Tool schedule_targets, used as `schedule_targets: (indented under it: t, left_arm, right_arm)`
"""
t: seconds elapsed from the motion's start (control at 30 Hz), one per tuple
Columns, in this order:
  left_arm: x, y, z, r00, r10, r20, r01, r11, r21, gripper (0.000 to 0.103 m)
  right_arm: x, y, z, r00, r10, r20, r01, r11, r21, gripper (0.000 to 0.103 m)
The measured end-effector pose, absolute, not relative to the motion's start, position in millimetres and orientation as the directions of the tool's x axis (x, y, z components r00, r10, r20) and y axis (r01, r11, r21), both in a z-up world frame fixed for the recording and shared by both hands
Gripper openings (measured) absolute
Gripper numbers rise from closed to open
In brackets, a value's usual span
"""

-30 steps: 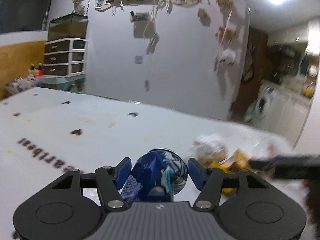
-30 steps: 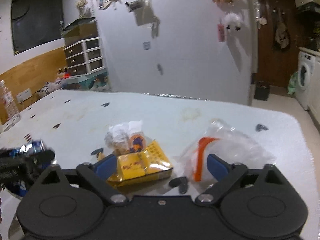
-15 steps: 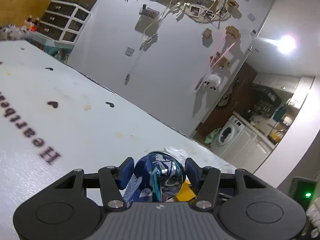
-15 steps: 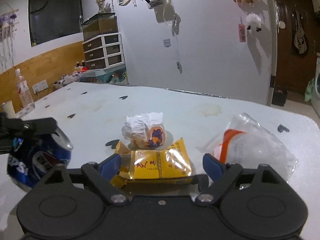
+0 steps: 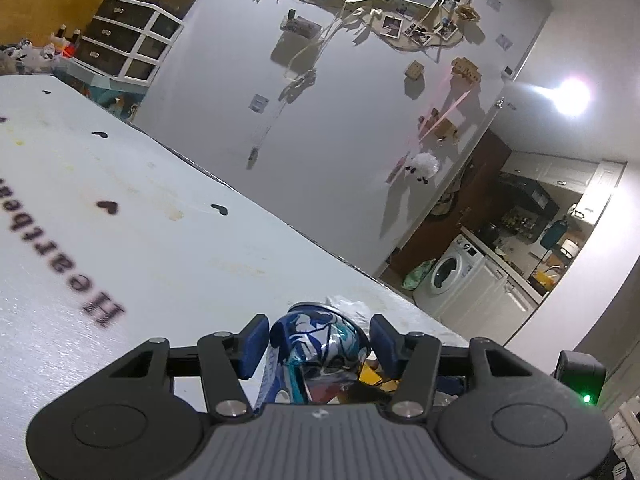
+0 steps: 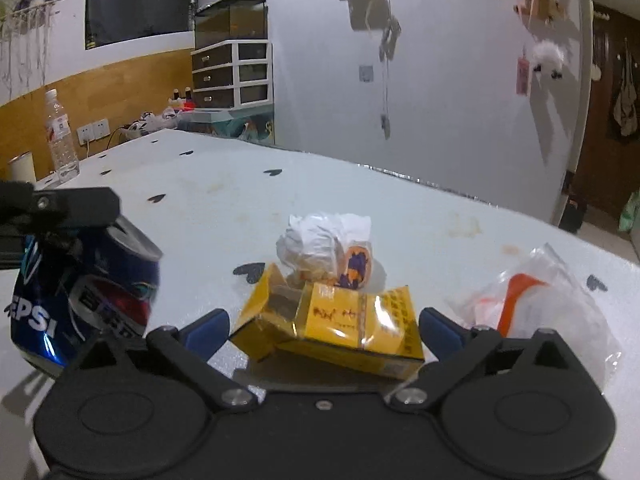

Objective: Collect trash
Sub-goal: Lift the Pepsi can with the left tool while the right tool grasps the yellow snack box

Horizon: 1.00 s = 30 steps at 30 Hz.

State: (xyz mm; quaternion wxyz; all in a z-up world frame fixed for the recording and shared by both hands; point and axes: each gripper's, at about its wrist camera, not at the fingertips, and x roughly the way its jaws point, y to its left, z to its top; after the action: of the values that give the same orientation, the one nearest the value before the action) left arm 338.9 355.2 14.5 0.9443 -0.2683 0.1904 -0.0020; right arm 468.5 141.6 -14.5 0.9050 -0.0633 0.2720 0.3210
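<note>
Pepsi can [image 6: 86, 292] nearer yellow box [image 6: 340, 328]; right gripper [image 6: 322, 330] just widened around it.

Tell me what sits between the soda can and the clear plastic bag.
In the right wrist view, a yellow box and crumpled paper wad lie between the can and bag.

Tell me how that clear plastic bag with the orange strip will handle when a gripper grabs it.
The clear plastic bag looks crumpled and thin, so it will probably fold limply rather than hold shape. It seems nearly empty, likely very light. Its glossy film may slip between the pads unless pinched at a bunched fold.
</note>
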Motion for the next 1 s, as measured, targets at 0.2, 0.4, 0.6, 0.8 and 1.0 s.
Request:
schedule_targets:
  t: [0.2,0.4,0.6,0.8,1.0]
  left_arm:
    - [342,356,12,0.904,-0.071,-0.421,-0.147,0.874,-0.464,0.067]
    - [340,358,11,0.889,-0.081,-0.450,-0.131,0.897,-0.422,0.073]
    - [339,355,9,0.876,-0.176,-0.449,-0.041,0.901,-0.433,0.052]
    - [341,344,7,0.870,-0.227,-0.438,0.012,0.897,-0.442,0.051]
    - [343,334,3,0.860,-0.321,-0.396,0.086,0.857,-0.508,0.050]
  right_arm:
    - [461,132,-13,0.640,0.563,-0.523,-0.618,0.782,0.085,0.098]
    - [445,121,-11,0.650,0.570,-0.503,-0.621,0.780,0.082,0.098]
    - [442,110,-9,0.650,0.578,-0.493,-0.611,0.783,0.114,0.098]
    - [432,101,-2,0.628,0.606,-0.489,-0.625,0.766,0.147,0.098]
    - [441,87,-9,0.572,0.651,-0.500,-0.590,0.749,0.301,0.098]
